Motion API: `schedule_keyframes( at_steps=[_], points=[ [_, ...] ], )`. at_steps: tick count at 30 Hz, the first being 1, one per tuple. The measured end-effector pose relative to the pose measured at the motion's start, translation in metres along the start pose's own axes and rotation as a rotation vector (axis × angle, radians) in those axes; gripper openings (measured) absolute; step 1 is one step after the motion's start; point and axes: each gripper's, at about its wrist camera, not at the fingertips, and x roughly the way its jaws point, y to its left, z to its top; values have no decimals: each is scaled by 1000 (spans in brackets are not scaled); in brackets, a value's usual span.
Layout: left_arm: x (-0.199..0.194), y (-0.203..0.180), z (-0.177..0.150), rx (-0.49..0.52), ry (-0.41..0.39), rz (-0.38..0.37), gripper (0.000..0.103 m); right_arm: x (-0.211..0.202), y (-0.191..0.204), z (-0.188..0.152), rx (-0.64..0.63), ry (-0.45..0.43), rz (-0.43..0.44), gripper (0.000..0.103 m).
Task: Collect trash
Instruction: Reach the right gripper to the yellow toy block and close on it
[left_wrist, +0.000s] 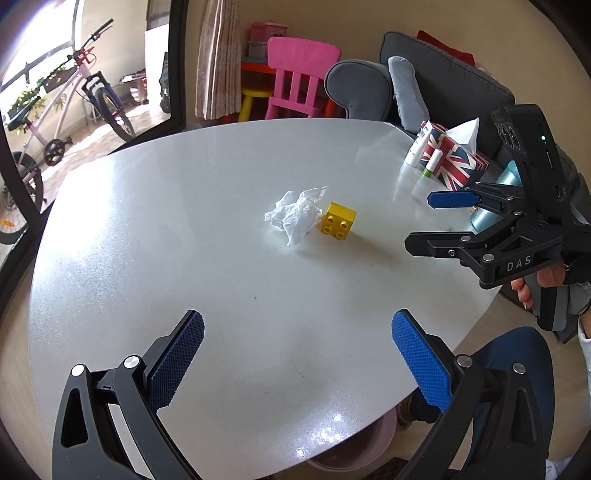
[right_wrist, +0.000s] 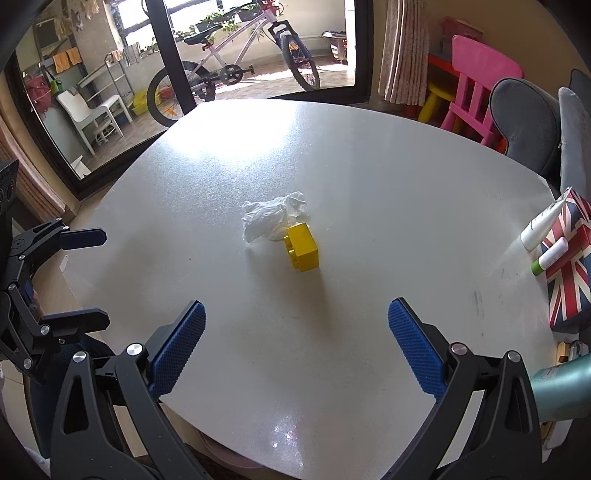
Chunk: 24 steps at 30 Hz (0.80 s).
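A tissue (left_wrist: 466, 132) pokes from the flag-printed tissue box (left_wrist: 456, 162) — left gripper (left_wrist: 297, 356) and right gripper (right_wrist: 296, 347) both spread, empty.

A white crumpled tissue (left_wrist: 295, 216) and yellow toy brick (left_wrist: 338, 221) lie on the speckled pale-grey tabletop (left_wrist: 184, 240); the tissue box (left_wrist: 452, 162) has a Union Jack pattern.

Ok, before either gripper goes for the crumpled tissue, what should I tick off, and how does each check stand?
1. Crumpled tissue in plain view on the table: ok.
2. Left gripper open, empty: ok.
3. Right gripper open, empty: ok.
4. Tissue clear of the yellow brick: not ok, they are at least very close.
5. Path to the tissue unobstructed: ok.
6. Bin placed to receive it: cannot tell.
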Motion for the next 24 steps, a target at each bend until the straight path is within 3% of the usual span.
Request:
schedule_keyframes(
  at_steps=[11, 17, 20, 23, 24],
  points=[
    [24, 13, 14, -18, 16, -5, 98, 45, -7, 24, -40, 42, 5, 97],
    [31, 16, 17, -22, 22, -8, 98, 63, -7, 27, -50, 57, 21, 88],
    [34, 18, 17, -19, 28, -8, 98, 70, -6, 29, -59, 70, 37, 73],
    [36, 19, 18, -20, 31, -7, 98, 74, -7, 31, -56, 76, 73, 52],
    [37, 19, 19, -20, 31, -7, 98, 75, -8, 32, -46, 80, 88, 41]
  ],
)
